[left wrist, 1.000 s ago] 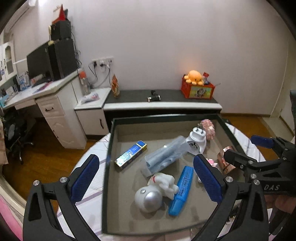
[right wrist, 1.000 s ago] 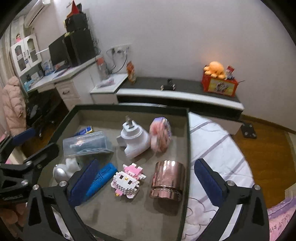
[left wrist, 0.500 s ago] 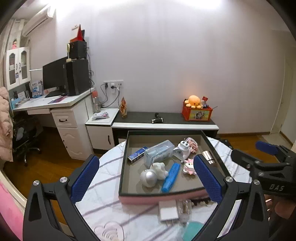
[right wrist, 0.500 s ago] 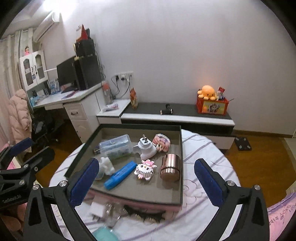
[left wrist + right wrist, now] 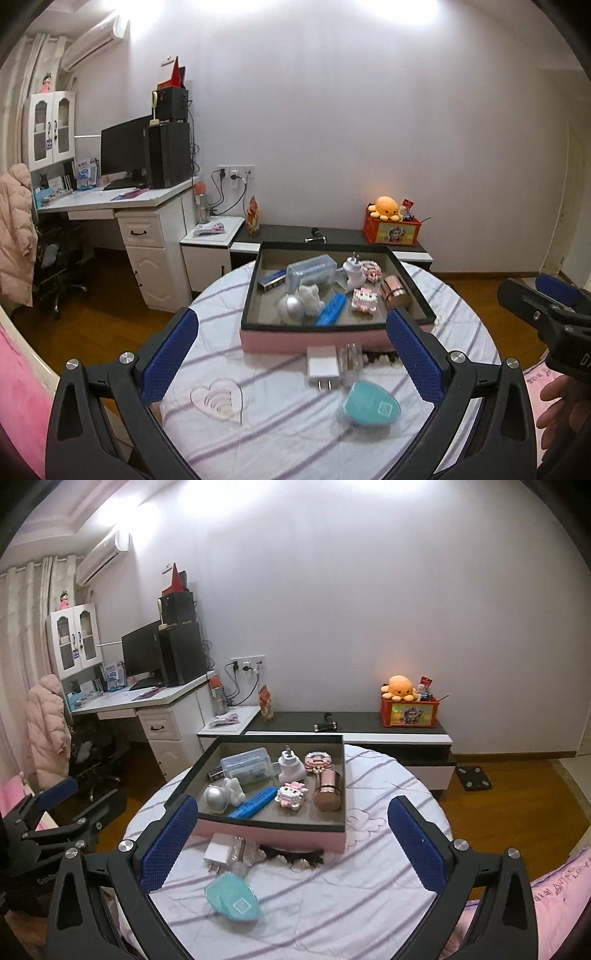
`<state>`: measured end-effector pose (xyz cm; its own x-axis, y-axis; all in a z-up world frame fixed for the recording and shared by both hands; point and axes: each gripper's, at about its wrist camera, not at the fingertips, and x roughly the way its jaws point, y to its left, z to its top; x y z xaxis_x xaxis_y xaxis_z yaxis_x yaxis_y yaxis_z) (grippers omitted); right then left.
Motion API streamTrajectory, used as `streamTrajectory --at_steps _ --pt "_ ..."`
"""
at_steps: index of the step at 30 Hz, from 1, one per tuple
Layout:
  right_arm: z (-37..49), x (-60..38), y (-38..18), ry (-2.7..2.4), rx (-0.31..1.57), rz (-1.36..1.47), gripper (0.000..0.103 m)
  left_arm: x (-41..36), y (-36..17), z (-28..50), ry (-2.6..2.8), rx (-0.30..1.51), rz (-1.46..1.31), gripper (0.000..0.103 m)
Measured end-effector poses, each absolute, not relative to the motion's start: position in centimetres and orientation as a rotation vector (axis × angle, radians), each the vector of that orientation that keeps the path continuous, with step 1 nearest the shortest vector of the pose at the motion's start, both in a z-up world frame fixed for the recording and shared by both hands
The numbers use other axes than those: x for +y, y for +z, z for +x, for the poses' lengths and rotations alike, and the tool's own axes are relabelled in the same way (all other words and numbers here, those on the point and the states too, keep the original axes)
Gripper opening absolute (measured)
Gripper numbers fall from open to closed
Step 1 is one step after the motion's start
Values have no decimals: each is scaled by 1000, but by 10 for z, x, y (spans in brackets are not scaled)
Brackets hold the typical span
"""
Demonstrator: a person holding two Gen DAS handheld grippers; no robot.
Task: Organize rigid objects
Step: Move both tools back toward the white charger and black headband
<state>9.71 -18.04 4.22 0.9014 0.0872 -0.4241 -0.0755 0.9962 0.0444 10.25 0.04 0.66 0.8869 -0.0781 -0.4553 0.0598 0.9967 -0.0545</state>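
A pink box with a dark rim (image 5: 317, 339) (image 5: 273, 835) sits on the round table and holds several objects: a blue stick (image 5: 331, 309), a silver ball (image 5: 292, 307), a copper cylinder (image 5: 395, 292) (image 5: 328, 789), a white plug (image 5: 290, 765), a clear case (image 5: 311, 272). In front of the box lie a white charger (image 5: 323, 366) (image 5: 218, 853), a clear item (image 5: 351, 358), a dark hair clip (image 5: 291, 856) and a teal oval case (image 5: 369, 404) (image 5: 233, 898). My left gripper (image 5: 291, 363) and right gripper (image 5: 293, 843) are open, empty, held back above the table's near side.
The round table has a striped white cloth (image 5: 280, 428) with a clear heart-shaped piece (image 5: 218, 401) at front left. A desk (image 5: 110, 206), a low dark cabinet (image 5: 351, 723) and a wooden floor lie beyond. Pink bedding (image 5: 561, 886) is at right.
Both grippers have pulled back and up from over the box, so the whole table and the items in front of the box now show. Both stayed open.
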Motion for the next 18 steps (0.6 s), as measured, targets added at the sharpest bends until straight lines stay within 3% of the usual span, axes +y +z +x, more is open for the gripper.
streamTrajectory --at_steps 18 --pt "81 -180 3 72 516 46 103 -2 -25 82 -74 518 -36 103"
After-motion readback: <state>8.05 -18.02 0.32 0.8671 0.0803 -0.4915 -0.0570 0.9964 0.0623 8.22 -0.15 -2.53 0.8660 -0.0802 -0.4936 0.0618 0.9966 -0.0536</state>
